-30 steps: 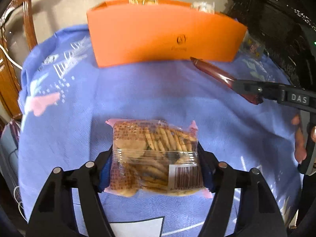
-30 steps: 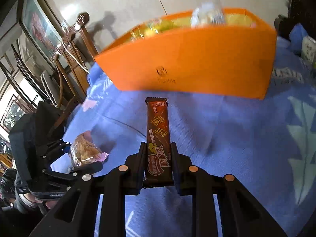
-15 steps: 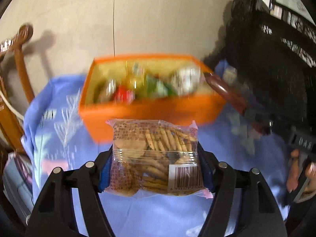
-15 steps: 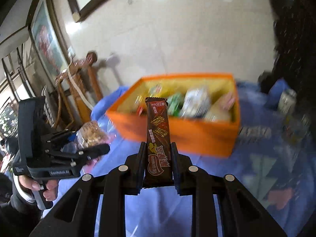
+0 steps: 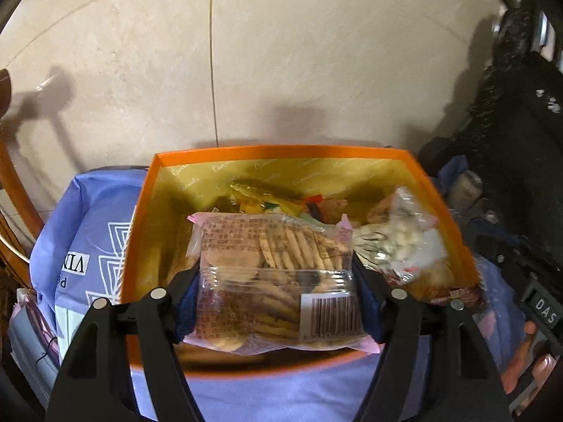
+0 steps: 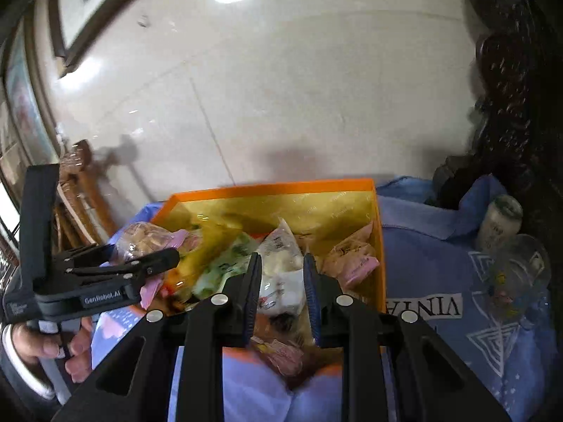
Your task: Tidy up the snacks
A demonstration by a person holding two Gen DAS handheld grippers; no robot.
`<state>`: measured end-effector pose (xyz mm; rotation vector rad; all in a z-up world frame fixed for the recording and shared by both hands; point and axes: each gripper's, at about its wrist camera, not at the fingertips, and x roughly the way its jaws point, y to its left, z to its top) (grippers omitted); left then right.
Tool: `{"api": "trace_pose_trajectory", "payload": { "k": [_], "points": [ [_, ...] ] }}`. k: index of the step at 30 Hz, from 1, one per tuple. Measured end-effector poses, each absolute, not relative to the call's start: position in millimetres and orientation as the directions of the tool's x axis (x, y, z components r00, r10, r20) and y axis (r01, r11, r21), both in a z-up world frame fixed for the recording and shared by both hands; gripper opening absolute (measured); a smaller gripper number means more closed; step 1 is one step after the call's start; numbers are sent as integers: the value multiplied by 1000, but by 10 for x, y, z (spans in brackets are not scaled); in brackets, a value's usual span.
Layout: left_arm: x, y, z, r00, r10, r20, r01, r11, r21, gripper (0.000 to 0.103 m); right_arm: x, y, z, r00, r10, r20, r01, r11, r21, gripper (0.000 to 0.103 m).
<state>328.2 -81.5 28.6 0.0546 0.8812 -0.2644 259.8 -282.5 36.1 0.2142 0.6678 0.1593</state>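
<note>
Clear biscuit pack point(image 5: 274, 281), long axis crosswise between opening left fingers point(image 5: 185, 295), above box point(image 5: 281, 149); right fingers point(image 6: 248, 292) apart, empty.

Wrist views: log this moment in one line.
left gripper: holds cookie packet over orange box | right gripper: empty, jaws apart, over box

Glossy clear-plastic cracker packet point(image 5: 274, 274); cloth tablecloth point(image 5: 88, 239)
</note>
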Motion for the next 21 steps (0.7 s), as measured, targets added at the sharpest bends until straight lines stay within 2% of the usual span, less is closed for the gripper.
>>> {"api": "trace_pose_trajectory", "payload": {
  "k": [2, 3, 5, 6, 7, 9, 16, 21],
  "points": [
    [3299, -811, 213, 611, -186, -770, 229, 972, -53, 79, 2599, -2863, 310, 783, 212, -585, -59, 961, 269, 31],
    [3278, -806, 197, 623, -199, -756, 236, 970, -62, 85, 2541, -2866, 298, 779, 245, -576, -82, 952, 294, 41],
    [3247, -811, 182, 628, -192, -754, 235, 971, -52, 93, 2358, -2799, 337, 794, 226, -564, -111, 967, 231, 53],
    [3219, -814, 196, 636, -190, -748, 241, 970, -42, 93, 2278, -2785, 351, 807, 202, -556, -109, 975, 196, 67],
    [3197, -828, 222, 646, -187, -740, 250, 968, -27, 94, 2168, -2773, 364, 820, 185, -542, -110, 980, 168, 74],
    [3157, -835, 277, 662, -161, -732, 244, 970, 7, 98, 2049, -2780, 373, 819, 195, -540, -123, 978, 167, 74],
    [2827, -812, 448, 670, -158, -725, 255, 967, 25, 99, 1901, -2850, 310, 792, 218, -570, -108, 970, 220, 75],
    [2388, -681, 454, 669, -205, -715, 270, 963, -24, 99, 1635, -2802, 271, 807, 195, -557, -79, 971, 226, 85]
  ]
}}
